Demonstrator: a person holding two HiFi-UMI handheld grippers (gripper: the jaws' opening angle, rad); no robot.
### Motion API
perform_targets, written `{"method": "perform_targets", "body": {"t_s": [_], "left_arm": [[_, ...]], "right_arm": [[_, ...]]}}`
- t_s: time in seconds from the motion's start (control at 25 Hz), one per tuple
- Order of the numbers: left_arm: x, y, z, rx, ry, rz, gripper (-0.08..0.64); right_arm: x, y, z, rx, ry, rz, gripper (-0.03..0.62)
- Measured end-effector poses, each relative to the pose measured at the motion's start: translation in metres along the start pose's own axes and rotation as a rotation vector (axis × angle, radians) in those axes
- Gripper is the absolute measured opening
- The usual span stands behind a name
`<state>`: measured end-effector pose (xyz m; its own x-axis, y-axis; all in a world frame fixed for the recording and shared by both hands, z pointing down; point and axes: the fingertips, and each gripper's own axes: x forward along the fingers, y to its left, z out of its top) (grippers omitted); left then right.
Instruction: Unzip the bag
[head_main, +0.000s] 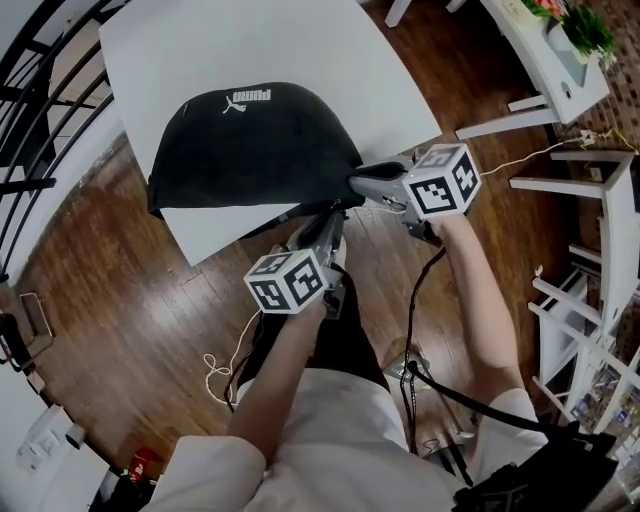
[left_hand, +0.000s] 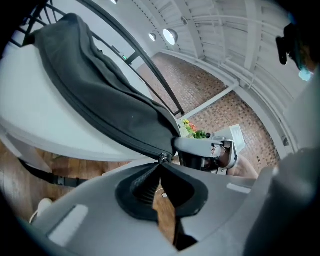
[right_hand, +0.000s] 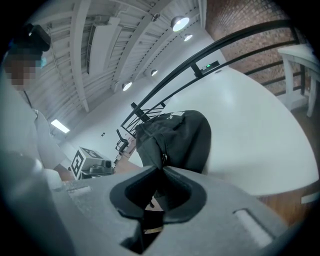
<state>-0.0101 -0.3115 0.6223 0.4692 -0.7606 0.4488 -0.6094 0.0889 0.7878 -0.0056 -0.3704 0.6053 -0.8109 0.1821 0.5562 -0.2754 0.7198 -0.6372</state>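
Since the bag (head_main: 250, 140) lies on the table (head_main: 380, 70) with one end past its near edge, you work just off that edge. Your right gripper (right_hand: 162, 169) pinches the bag's fabric end as an anchor; your left gripper (left_hand: 161, 165) is clamped on the zipper pull (left_hand: 163, 158).

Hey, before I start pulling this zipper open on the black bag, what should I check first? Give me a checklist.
1. Left gripper shut on the zipper pull: ok.
2. Right gripper clamped on the end of the bag to brace it: ok.
3. Bag supported on the white table: ok, though it sits at the near edge.
4. Whole zipper line free of snags: cannot tell; only part shows.
5. Nothing on the table in the pull path: ok.
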Motion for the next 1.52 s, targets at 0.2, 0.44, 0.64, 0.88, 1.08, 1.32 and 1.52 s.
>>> {"method": "perform_targets", "body": {"t_s": [0.2,0.44,0.64,0.88,1.08,1.32,1.52], "left_arm": [[-0.014,0.014,0.010,0.140,0.043,0.007,0.026],[-0.035,0.037,0.021,0.163,0.061,0.023,0.025],[-0.055,0.058,0.032,0.179,0.064,0.039,0.025],[-0.088,0.096,0.059,0.222,0.041,0.109,0.025],[-0.128,0.146,0.099,0.284,0.010,0.213,0.025],[-0.191,0.218,0.152,0.312,-0.067,0.365,0.026],[-0.203,0.230,0.167,0.415,-0.046,0.360,0.029]], "right_arm": [[0.000,-0.003,-0.002,0.006,-0.013,-0.011,0.021],[-0.001,-0.005,-0.007,0.032,-0.003,-0.040,0.021],[0.000,-0.008,-0.009,0.040,0.006,-0.071,0.021],[0.000,-0.010,-0.009,0.052,0.009,-0.119,0.021],[0.001,-0.015,-0.009,0.069,-0.011,-0.189,0.021],[-0.001,-0.025,-0.008,0.057,-0.040,-0.347,0.025],[-0.002,-0.030,-0.011,0.062,-0.079,-0.490,0.028]]}}
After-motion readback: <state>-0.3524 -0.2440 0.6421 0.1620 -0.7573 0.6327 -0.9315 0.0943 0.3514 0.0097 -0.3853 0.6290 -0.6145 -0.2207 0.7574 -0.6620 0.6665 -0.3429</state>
